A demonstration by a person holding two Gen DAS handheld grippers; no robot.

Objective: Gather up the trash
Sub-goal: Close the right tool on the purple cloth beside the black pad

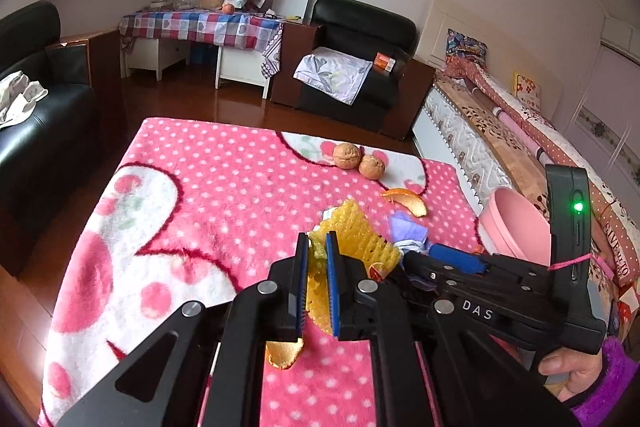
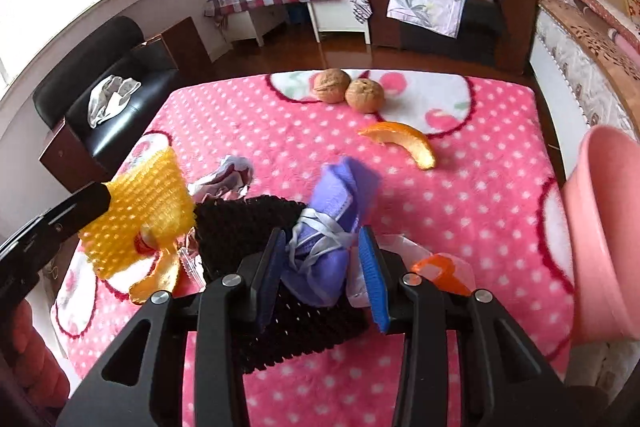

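Room: living space with dark wood floor, black leather armchairs, a checked-cloth side table under the window.
Table: covered by a pink polka-dot fleece blanket with white cherry patches.
Pink bin: at the table's right edge, tilted with its mouth toward the table.
Left gripper: fingers clamped close together on the yellow foam fruit net, which is raised off the blanket; an orange peel piece shows just below the fingers.
Right gripper: fingers part-way apart, closed on the purple face mask, a bundle wrapped in its white straps.
Black foam net: lying flat under the purple bundle.
Walnuts: two, touching, at the far edge.
Orange peel slice: loose on the blanket, between the walnuts and the right gripper.
Crumpled wrapper: beside the yellow net.
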